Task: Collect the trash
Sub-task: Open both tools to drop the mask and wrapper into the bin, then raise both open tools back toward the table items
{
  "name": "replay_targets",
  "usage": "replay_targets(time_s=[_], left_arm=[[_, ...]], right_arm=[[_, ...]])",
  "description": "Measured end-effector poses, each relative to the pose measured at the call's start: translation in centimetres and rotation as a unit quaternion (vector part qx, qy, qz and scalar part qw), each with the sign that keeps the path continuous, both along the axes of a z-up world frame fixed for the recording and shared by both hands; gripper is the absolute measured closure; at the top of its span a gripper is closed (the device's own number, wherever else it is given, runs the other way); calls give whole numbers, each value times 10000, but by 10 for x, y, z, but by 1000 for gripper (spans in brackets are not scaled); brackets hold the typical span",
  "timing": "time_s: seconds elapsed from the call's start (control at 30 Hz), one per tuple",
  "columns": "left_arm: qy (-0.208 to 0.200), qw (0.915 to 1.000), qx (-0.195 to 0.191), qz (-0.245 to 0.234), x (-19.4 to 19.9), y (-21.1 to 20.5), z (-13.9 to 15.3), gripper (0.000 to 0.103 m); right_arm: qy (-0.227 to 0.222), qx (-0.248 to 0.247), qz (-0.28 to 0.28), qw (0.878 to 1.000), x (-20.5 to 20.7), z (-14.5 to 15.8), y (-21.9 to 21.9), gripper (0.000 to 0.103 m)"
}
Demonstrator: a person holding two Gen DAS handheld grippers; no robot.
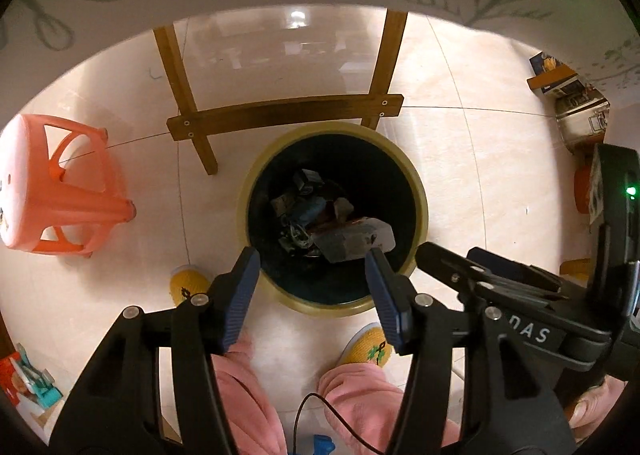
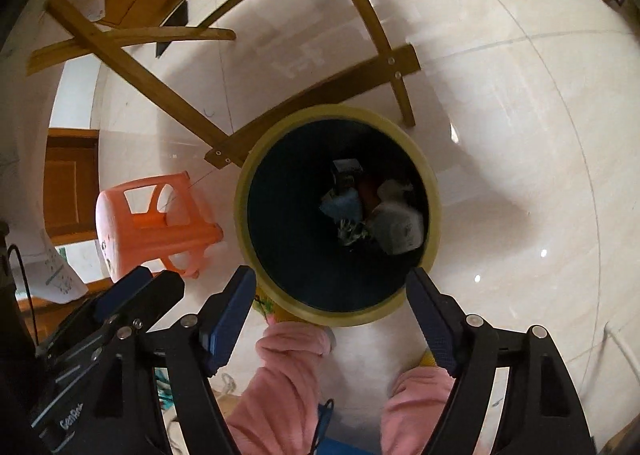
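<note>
now both the left gripper (image 1: 312, 291) and right gripper (image 2: 332, 313) have wide, empty fingers over the bin (image 1: 418, 191), where light, crumply trash (image 1: 354, 241) looks easy to pinch by an edge.

inside the dark bin (image 1: 416, 191) a heap of trash (image 2: 376, 215) too blurred to sort piece from piece, orange stool (image 1: 60, 191) cut by the left edge, boxes (image 1: 568, 95) at the right edge half cut off, slippers (image 1: 186, 283) partly behind tool fingers (image 1: 240, 295).
</note>
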State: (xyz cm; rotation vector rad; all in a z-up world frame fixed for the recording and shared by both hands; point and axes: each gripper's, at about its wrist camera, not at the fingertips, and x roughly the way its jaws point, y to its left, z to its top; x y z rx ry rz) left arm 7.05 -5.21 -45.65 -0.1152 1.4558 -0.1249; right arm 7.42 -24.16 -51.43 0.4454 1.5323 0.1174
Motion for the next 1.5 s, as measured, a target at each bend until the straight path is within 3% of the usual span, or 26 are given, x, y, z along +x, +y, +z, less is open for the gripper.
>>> replay_targets(time_s=[0.27,0.43,0.67,0.83,1.13,1.27,1.5], left_arm=[[-97,10000,17,14,-11,7,32,51],[-245,9997,8,70,-24,9,74,51],[-573,9982,27,166,-46,9,166,51],[-875,9958,-12,251,-59,8,236,51],[-1634,9853,164,472,-73,11,368,51],[-2013,9776,228,561,-71,14,420,51],[-2514,9661,339,472,-53,6,479,51]], right_arm=[[-429,-97,15,9990,-15,50,4,24],[-686,-121,-77,9975,-28,98,4,24],[-1060,-83,-6,9943,-46,186,4,25],[-1431,-36,210,9895,-61,270,2,25],[-2185,20,641,9737,-79,403,-6,25],[-2452,-12,823,9660,-79,441,-8,25],[-2932,16,853,9522,-64,501,-15,25]])
